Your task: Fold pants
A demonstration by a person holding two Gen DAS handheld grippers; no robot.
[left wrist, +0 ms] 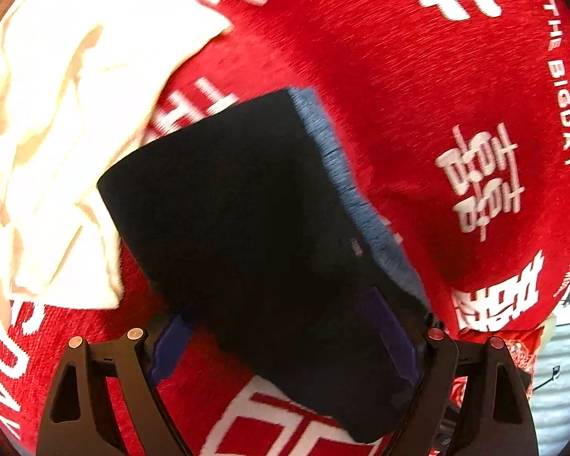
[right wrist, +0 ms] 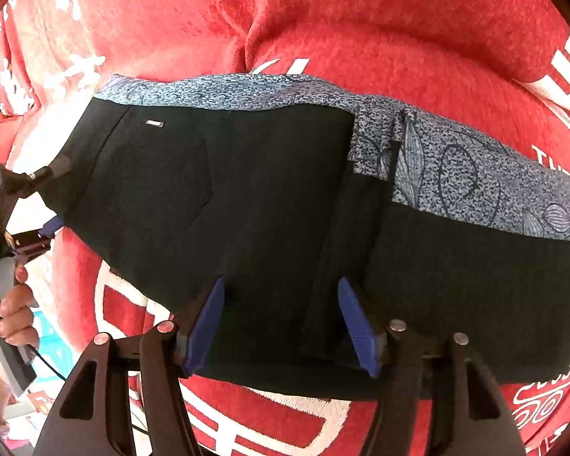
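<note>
The pants are dark, nearly black, folded into a compact block with a blue patterned lining along one edge. They lie on a red bedspread with white lettering. My left gripper is open, its blue pads wide apart on either side of the near end of the fold. In the right wrist view the pants lie flat with the blue patterned waistband at the far side. My right gripper is open, its blue pads over the near edge of the fabric. The left gripper shows at the pants' left end.
A crumpled cream-white garment lies on the bedspread left of the pants. The bedspread's edge and a pale floor show at lower right. A hand holds the left gripper's handle at the left edge.
</note>
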